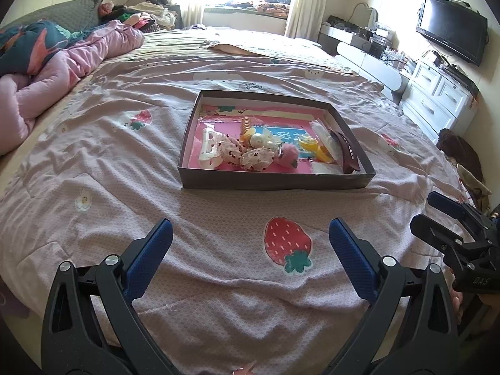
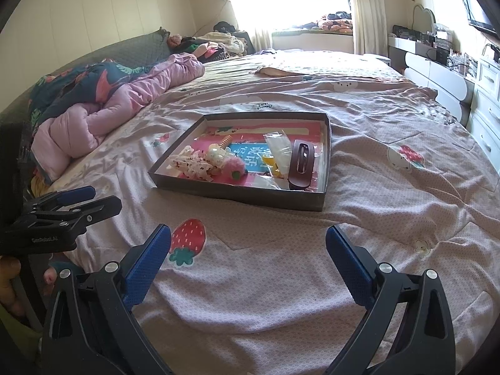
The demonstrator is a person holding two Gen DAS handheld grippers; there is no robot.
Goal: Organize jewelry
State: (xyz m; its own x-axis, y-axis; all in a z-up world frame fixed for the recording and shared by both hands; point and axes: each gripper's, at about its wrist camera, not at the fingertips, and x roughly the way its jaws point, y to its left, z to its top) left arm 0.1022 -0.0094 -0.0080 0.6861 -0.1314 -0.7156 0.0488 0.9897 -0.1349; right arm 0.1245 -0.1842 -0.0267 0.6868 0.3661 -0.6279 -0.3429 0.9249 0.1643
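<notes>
Cardboard tray [image 1: 272, 182] of fuzzy, pearly trinkets on quilted bedspread [image 1: 218, 281]

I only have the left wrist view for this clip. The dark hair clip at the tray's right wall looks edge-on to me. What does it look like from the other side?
Observer: In the right wrist view the dark brown hair clip shows its broad face, with a long slot down the middle.
Operator: Is the right gripper holding anything? I only see it from the side.
Observer: No. The right gripper is open and empty over the bedspread, short of the tray.
Operator: Whose hand is on the left gripper?
Observer: Fingers of a hand wrap the handle below the left gripper, which is also open.
</notes>
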